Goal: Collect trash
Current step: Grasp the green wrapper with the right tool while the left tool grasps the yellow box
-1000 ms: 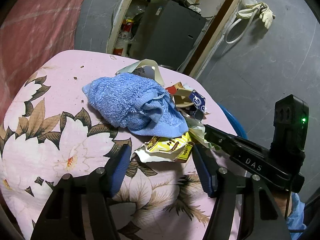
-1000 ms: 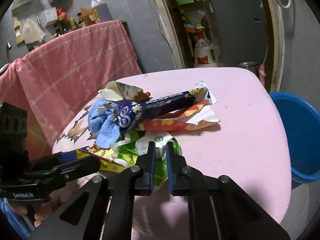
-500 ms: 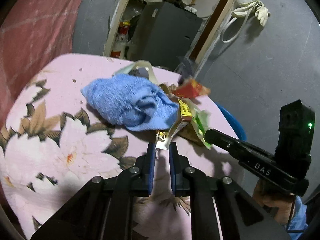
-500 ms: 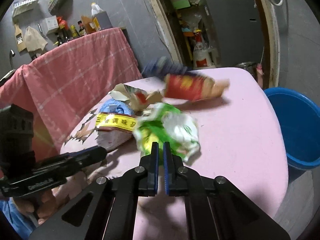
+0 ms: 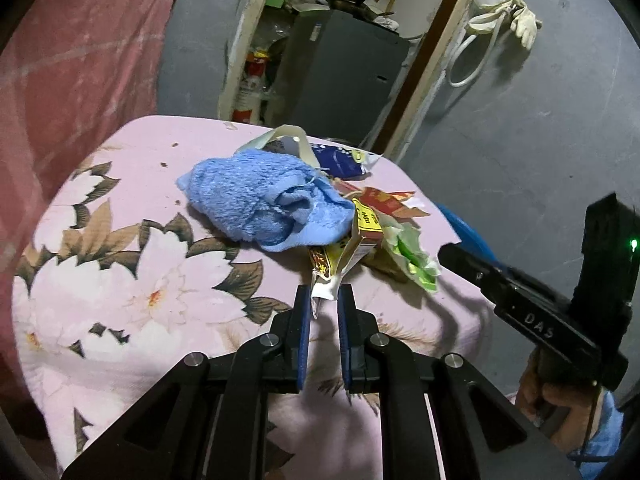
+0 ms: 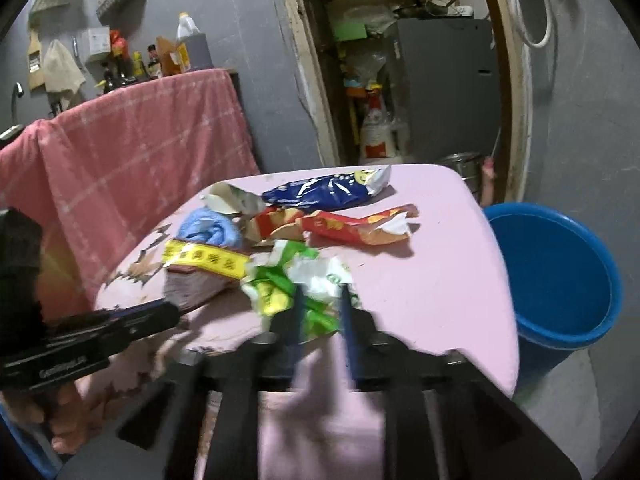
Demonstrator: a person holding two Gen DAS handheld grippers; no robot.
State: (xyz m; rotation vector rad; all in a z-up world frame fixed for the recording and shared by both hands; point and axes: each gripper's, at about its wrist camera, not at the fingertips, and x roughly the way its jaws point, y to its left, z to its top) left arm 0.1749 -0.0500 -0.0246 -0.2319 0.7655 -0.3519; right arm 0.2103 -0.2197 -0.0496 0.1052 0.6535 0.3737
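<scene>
Left wrist view: your left gripper [image 5: 325, 300] is clamped on the white torn end of the crumpled yellow-and-red foil seasoning packet [image 5: 352, 248], which runs away from the fingertips and slightly right, its far end tucked against the fluffy light-blue towel [image 5: 264, 200] on the pink flowered tablecloth [image 5: 120, 264]. A second ago those jaws stood wide with the packet lying flat ahead of them; now its near end is lifted between the pads. Right wrist view: your right gripper [image 6: 320, 304] has just been opening; the crumpled green-and-white plastic wrapper [image 6: 296, 280] sits between its blue fingers but looks let go, motion blur leaving contact unclear. A second ago the jaws were shut on it. The round blue plastic bin [image 6: 556, 280] stands off the table's right edge, on the right gripper's side, so that hand is nearer. The dark-blue snack bag [image 6: 324, 194] and red snack bag [image 6: 356, 228], stacked earlier, now lie apart further back.
</scene>
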